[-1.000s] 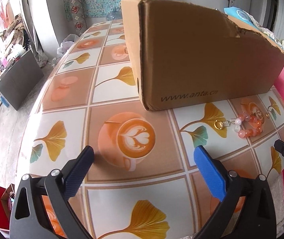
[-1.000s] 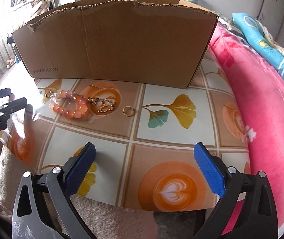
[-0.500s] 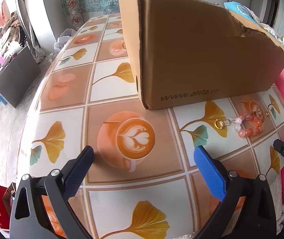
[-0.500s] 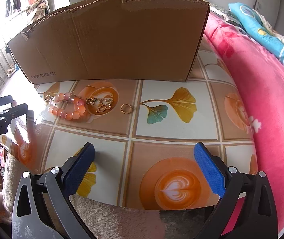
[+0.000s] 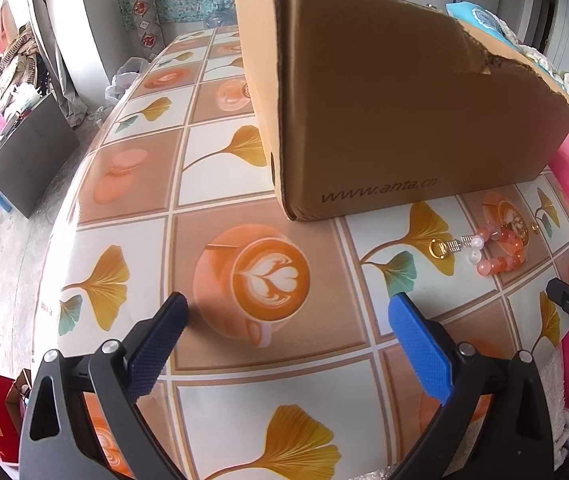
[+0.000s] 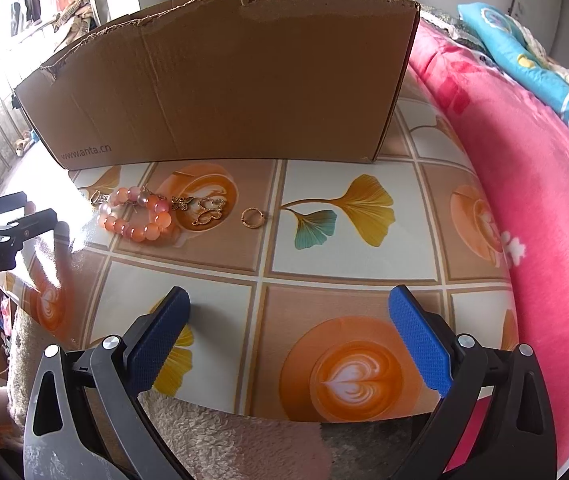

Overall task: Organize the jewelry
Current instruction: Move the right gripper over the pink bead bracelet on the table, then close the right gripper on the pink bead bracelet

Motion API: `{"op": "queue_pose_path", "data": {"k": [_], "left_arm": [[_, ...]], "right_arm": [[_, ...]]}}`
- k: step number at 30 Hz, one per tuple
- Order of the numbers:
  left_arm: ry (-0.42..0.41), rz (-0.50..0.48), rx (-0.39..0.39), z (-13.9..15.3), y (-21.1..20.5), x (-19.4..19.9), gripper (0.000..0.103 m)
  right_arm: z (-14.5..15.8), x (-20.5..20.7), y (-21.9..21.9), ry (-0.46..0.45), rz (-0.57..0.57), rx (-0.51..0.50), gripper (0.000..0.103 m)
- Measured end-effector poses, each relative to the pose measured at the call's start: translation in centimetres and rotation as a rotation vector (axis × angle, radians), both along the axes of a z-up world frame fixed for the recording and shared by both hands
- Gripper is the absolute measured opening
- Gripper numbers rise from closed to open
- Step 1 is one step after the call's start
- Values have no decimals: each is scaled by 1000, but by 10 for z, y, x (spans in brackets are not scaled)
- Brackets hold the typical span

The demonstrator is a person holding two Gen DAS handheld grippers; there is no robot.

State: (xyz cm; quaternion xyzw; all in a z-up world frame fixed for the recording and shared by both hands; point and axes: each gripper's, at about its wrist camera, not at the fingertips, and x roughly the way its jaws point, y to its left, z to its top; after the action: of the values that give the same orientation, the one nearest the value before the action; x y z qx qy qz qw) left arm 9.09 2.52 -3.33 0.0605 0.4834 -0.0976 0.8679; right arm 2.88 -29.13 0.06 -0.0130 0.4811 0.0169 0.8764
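Note:
An orange bead bracelet (image 6: 137, 216) lies on the patterned table in front of a brown cardboard box (image 6: 224, 80). Gold butterfly charms (image 6: 204, 209) lie beside it, and a small gold ring (image 6: 253, 217) to their right. In the left wrist view the bracelet (image 5: 498, 250) sits far right with a gold clasp (image 5: 444, 249), below the box (image 5: 404, 120). My left gripper (image 5: 288, 332) is open and empty over the table's near edge. My right gripper (image 6: 290, 322) is open and empty, short of the jewelry.
A pink floral blanket (image 6: 524, 200) lies along the table's right side. A fluffy white cloth (image 6: 224, 440) hangs at the near table edge. Floor clutter and a dark board (image 5: 28, 160) lie left of the table (image 5: 132, 184).
Both grippers have moved slightly, so the box and the jewelry have shifted a little in view. Nothing was taken hold of; both stay open.

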Motion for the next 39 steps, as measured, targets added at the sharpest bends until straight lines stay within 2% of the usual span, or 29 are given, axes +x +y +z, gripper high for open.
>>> {"op": "queue_pose_path", "data": {"k": [27,33,36,39], "left_arm": [[9,-1,3,-1,-1,1,99],[0,-10,1,-1,-1,0,99],[0,-10,1,-1,-1,0,99],[-8,-10,-1,0,0,0,99]], "right_arm": [[-1,-1,-1,-10,1,1,95],[-1,-7,-5,-17,51,10,95],[10,-9,-6,-39,71,56,95],[28,-15,4,-117,168,145,93]]}}
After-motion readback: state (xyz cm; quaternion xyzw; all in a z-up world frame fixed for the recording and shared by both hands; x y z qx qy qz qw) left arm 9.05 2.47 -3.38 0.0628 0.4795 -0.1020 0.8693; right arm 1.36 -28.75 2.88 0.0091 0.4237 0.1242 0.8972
